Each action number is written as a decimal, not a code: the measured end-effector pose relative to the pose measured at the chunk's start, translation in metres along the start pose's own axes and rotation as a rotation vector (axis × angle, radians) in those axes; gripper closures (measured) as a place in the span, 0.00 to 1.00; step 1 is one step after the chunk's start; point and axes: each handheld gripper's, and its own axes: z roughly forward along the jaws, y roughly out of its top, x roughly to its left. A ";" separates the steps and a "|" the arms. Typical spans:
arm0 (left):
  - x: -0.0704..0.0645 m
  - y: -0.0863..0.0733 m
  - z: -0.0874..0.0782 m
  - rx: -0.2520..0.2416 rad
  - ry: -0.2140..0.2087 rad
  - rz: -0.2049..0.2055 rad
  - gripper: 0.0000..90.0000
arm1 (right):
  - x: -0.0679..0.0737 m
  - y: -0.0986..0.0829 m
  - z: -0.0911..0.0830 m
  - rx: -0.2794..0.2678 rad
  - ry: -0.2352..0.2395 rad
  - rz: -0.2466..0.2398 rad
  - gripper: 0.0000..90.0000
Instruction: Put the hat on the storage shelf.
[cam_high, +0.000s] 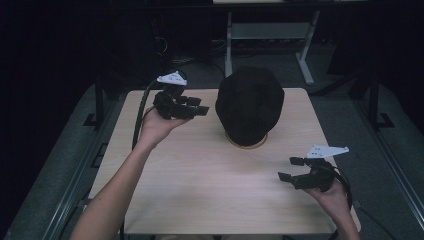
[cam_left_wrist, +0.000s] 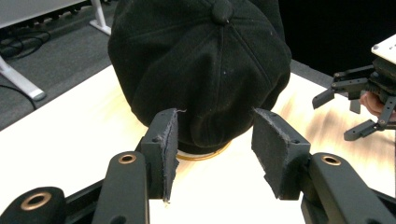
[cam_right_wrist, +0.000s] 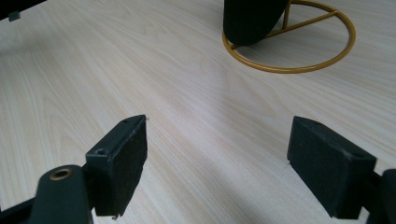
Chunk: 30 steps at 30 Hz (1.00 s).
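A black cap (cam_high: 249, 104) with a top button sits on a gold wire stand (cam_right_wrist: 299, 51) near the far middle of the light wooden table (cam_high: 210, 180). My left gripper (cam_high: 201, 106) hovers just left of the cap, open, its jaws pointing at it with nothing between them. In the left gripper view the cap (cam_left_wrist: 201, 65) fills the space beyond the two pads, and the gold ring (cam_left_wrist: 205, 156) peeks out below it. My right gripper (cam_high: 291, 169) is open near the table's right front, apart from the cap. The other gripper (cam_left_wrist: 359, 107) appears far right.
A white-legged desk frame (cam_high: 270, 35) stands on the grey carpet beyond the table. Dark metal rails (cam_high: 80, 165) run along both sides of the table. The wood between the two grippers is bare.
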 end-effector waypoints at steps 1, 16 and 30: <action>0.000 -0.002 -0.001 -0.003 0.002 -0.001 0.56 | 0.000 0.000 0.000 -0.003 -0.001 0.001 0.22; -0.004 -0.037 -0.013 -0.008 0.006 -0.021 0.55 | 0.004 0.000 0.000 0.000 -0.015 -0.007 0.22; -0.001 -0.064 -0.026 -0.021 0.027 -0.031 0.51 | 0.006 0.001 0.001 0.010 -0.023 -0.017 0.22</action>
